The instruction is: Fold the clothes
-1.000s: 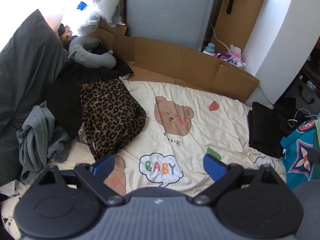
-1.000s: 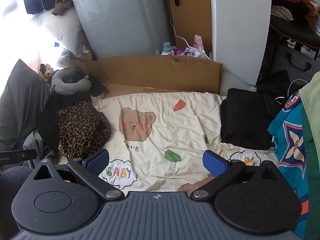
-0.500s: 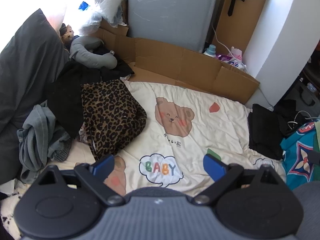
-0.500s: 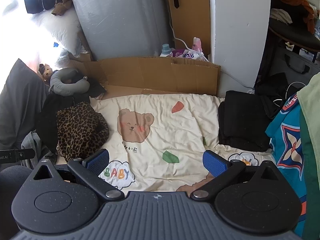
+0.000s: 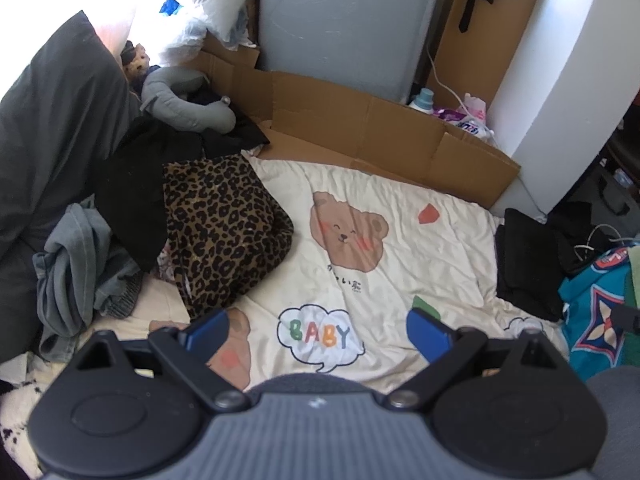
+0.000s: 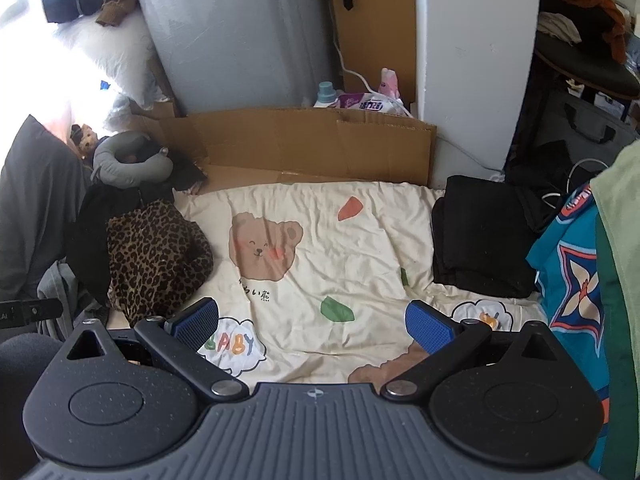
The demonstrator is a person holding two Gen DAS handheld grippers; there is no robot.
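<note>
Left gripper (image 5: 318,334) hangs with fingers spread above cream blanket (image 5: 400,264); leopard-print garment (image 5: 224,232) lies left, folded black garment (image 5: 524,260) right.

White pillar (image 6: 472,60); cardboard (image 6: 304,140); bright window glare (image 5: 132,4)

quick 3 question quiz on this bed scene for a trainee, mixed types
1. True or false: the left hand-held gripper is open and holds nothing.
2. Which garment lies on the bear-print blanket, nearest the left hand-held gripper? A) leopard-print garment B) folded black garment C) grey garment
3. Fill in: on the blanket's right edge in the right wrist view, the folded black garment lies ____ the right hand-held gripper.

Key: 1 true; 2 A; 3 apart from
</note>
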